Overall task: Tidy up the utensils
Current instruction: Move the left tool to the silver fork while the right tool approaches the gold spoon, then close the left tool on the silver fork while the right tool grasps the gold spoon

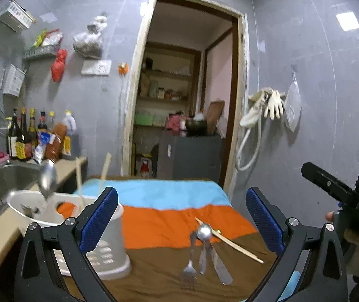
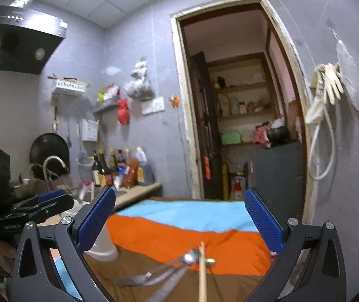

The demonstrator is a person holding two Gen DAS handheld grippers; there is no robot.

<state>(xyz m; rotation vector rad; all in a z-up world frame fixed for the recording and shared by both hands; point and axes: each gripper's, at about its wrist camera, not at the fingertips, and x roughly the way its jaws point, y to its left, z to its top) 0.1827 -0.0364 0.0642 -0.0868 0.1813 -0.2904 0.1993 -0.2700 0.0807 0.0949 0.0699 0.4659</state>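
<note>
Both tools, left (image 1: 182,216) and right (image 2: 179,221), are gaping wide, empty. Thin steel spoon, fork, knife (image 1: 204,249) and wooden chopstick (image 1: 232,241) are lying at six o'clock on the striped-cloth tabletop (image 1: 166,216): light, stiff, slippery; pinching mid-handle looks best for the white perforated plastic holder (image 1: 104,239).

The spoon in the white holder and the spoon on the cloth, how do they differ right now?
The spoon in the white holder stands nearly upright, bowl up, inside the white holder; the spoon on the cloth lies flat on the striped cloth. The standing spoon has chopsticks beside it; the lying one sits among a fork, a knife and one chopstick. Both look like shiny metal, and neither is gripped.
</note>
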